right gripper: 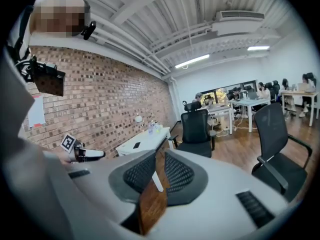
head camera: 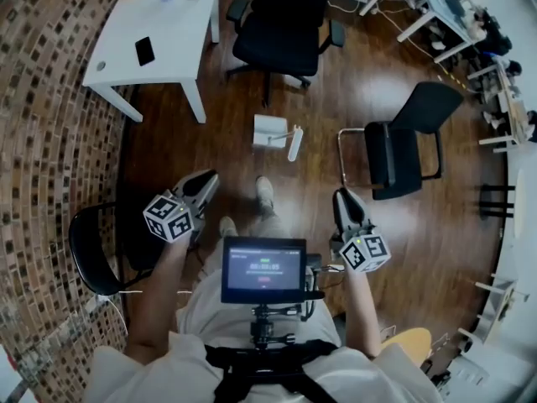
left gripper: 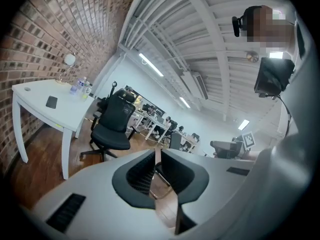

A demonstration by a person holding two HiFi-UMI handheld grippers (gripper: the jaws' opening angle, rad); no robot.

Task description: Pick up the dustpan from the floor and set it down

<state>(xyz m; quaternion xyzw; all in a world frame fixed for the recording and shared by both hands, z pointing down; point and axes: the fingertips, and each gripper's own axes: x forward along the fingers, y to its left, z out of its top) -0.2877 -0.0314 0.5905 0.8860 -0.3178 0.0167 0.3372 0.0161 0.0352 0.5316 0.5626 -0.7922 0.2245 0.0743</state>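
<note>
A white dustpan (head camera: 268,130) lies on the wooden floor ahead of the person's feet, with a white handle (head camera: 294,142) leaning at its right side. My left gripper (head camera: 201,186) is held in the air to the near left of it, and my right gripper (head camera: 344,201) to the near right; both are well short of it. The left gripper's (left gripper: 157,156) jaws stand together with nothing between them. So do the right gripper's (right gripper: 160,161). Neither gripper view shows the dustpan.
A white table (head camera: 164,53) with a phone and bottles stands at the far left by the brick wall. A black office chair (head camera: 281,23) is beyond the dustpan, a black visitor chair (head camera: 403,141) to its right, another chair (head camera: 88,254) at the near left.
</note>
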